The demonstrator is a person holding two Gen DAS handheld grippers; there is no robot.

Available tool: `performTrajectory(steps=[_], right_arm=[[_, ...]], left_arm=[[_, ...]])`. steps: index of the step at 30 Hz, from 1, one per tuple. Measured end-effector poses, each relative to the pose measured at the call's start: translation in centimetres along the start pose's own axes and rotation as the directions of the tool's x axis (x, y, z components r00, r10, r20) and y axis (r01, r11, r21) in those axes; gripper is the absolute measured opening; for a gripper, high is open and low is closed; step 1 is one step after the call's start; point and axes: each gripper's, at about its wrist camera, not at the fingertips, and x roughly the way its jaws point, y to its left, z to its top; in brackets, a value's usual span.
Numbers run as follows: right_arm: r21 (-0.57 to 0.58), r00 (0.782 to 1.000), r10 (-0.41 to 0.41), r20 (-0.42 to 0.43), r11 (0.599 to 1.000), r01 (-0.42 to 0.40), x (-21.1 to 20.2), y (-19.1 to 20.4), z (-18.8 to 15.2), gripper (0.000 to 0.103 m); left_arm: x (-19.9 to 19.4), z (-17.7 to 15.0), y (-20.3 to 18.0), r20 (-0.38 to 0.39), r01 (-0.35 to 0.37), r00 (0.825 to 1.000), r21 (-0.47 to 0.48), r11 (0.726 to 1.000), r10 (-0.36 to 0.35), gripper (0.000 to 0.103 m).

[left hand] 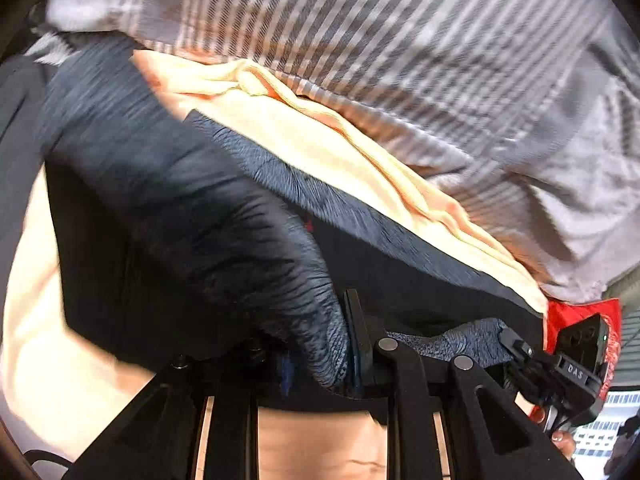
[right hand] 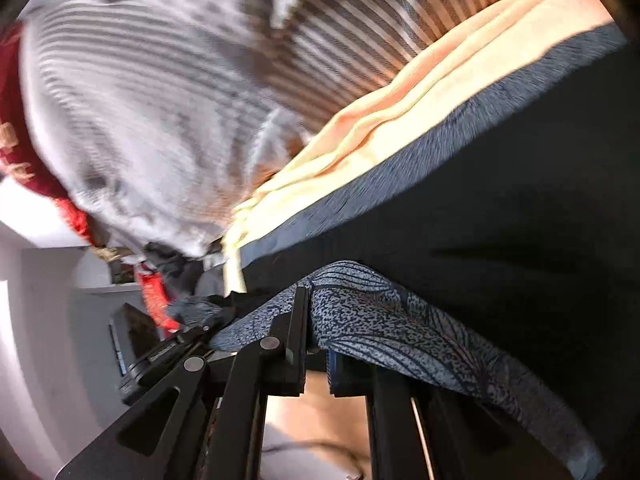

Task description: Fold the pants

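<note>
The pants are dark blue-grey with a fine leaf-like print. My left gripper is shut on a bunched edge of them, with cloth draped over its left finger. The right gripper shows in the left wrist view at the far right, holding the same edge. In the right wrist view my right gripper is shut on the pants, whose printed edge hangs over the right finger. The rest of the pants lies as a dark sheet beyond. The left gripper shows at lower left.
A pale peach cloth lies under the pants on the wooden surface. A grey striped garment is heaped behind it. A red item sits at the right. Both views are motion-blurred.
</note>
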Motion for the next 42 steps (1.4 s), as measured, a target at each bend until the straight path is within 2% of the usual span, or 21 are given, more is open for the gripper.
performTrajectory(steps=[5, 6, 7, 8, 10, 11, 12, 13, 14, 16, 18, 20, 23, 24, 25, 27, 30, 32, 35, 39, 42], right_arm=[[0.021, 0.995, -0.096, -0.008, 0.995, 0.096, 4.0, -1.9, 3.1, 0.011], [0.023, 0.994, -0.113, -0.007, 0.993, 0.114, 4.4, -2.2, 3.3, 0.011], [0.026, 0.992, -0.126, -0.003, 0.992, 0.126, 4.6, -2.4, 3.5, 0.011], [0.028, 0.99, -0.142, -0.004, 0.99, 0.142, 4.7, -2.4, 3.7, 0.011], [0.025, 0.986, -0.164, -0.022, 0.986, 0.165, 4.6, -1.7, 3.9, 0.015], [0.018, 0.985, -0.168, -0.026, 0.986, 0.168, 4.3, -1.2, 4.0, 0.022], [0.004, 0.985, -0.171, -0.026, 0.985, 0.171, 4.0, -0.5, 4.0, 0.029], [-0.016, 0.986, -0.165, -0.02, 0.986, 0.164, 3.4, 0.5, 4.0, 0.047], [-0.029, 0.987, -0.157, -0.013, 0.987, 0.157, 3.0, 1.3, 3.7, 0.068], [-0.064, 0.986, -0.167, 0.026, 0.984, 0.169, 1.7, 2.9, 3.0, 0.08], [-0.091, 0.987, -0.159, 0.033, 0.983, 0.162, 0.7, 4.3, 1.9, 0.08], [-0.068, 0.986, -0.158, 0.047, 0.985, 0.161, 0.2, 4.8, 0.7, 0.08], [-0.028, 0.976, -0.215, 0.044, 0.976, 0.216, -0.3, 4.5, -1.9, 0.08], [-0.021, 0.97, -0.238, 0.042, 0.971, 0.239, -0.5, 4.1, -2.6, 0.08], [-0.017, 0.965, -0.258, 0.039, 0.966, 0.259, -1.1, 3.7, -3.5, 0.08], [-0.012, 0.96, -0.277, 0.048, 0.961, 0.277, -3.3, 2.0, -5.7, 0.08], [0.045, 0.955, -0.288, 0.064, 0.957, 0.286, -7.8, -1.9, -8.6, 0.08], [0.105, 0.961, -0.266, 0.079, 0.961, 0.257, -10.4, -4.1, -10.7, 0.08], [0.138, 0.949, -0.296, 0.109, 0.95, 0.28, -14.7, -6.7, -13.4, 0.08], [0.175, 0.942, -0.31, 0.127, 0.942, 0.286, -20.2, -10.6, -17.0, 0.08], [0.22, 0.941, -0.319, 0.116, 0.932, 0.289, -23.7, -14.5, -19.8, 0.08]], left_arm=[[3.6, 2.5, 0.3, -0.081, -0.008, 0.997, 0.028, 1.0, 0.01, 0.028], [3.5, 2.8, 0.2, -0.086, 0.003, 0.996, 0.029, 1.0, -0.001, 0.031], [2.9, 2.7, 0.0, -0.084, 0.003, 0.996, 0.036, 0.999, 0.0, 0.042], [2.4, 2.8, 0.0, -0.074, -0.005, 0.997, 0.048, 0.999, 0.009, 0.049], [0.4, 2.8, -0.2, -0.043, -0.008, 0.999, 0.07, 0.997, 0.011, 0.052], [-0.6, 2.8, -0.2, -0.027, -0.02, 0.999, 0.08, 0.997, 0.022, 0.055], [-1.6, 2.7, -0.1, -0.006, -0.048, 0.999, 0.092, 0.995, 0.049, 0.07], [-2.3, 2.5, -0.2, 0.015, -0.079, 0.997, 0.105, 0.991, 0.077, 0.076], [-2.9, 2.2, -0.4, 0.037, -0.113, 0.993, 0.128, 0.985, 0.11, 0.076], [-3.2, 1.5, -1.0, 0.045, -0.165, 0.986, 0.185, 0.969, 0.159, 0.076], [-2.6, 0.7, -1.3, 0.034, -0.18, 0.984, 0.212, 0.961, 0.177, 0.076], [-1.1, 0.6, -1.5, 0.002, -0.191, 0.981, 0.222, 0.956, 0.195, 0.076], [1.6, -0.9, -3.0, 0.005, -0.253, 0.964, 0.312, 0.916, 0.265, 0.076], [2.8, -1.5, -3.6, -0.005, -0.292, 0.95, 0.346, 0.891, 0.313, 0.076], [3.4, -1.7, -3.9, -0.025, -0.3, 0.944, 0.356, 0.885, 0.33, 0.076], [3.7, -2.9, -5.1, -0.061, -0.242, 0.957, 0.364, 0.9, 0.282, 0.076], [3.5, -5.3, -8.2, -0.073, -0.207, 0.961, 0.45, 0.868, 0.267, 0.076], [3.8, -7.2, -10.2, -0.109, -0.164, 0.963, 0.481, 0.861, 0.245, 0.076], [4.9, -11.2, -14.6, -0.191, -0.07, 0.963, 0.508, 0.859, 0.192, 0.076], [6.5, -15.9, -19.6, -0.264, 0.019, 0.957, 0.473, 0.881, 0.121, 0.076], [7.9, -18.8, -22.3, -0.292, 0.03, 0.95, 0.431, 0.902, 0.108, 0.076]])
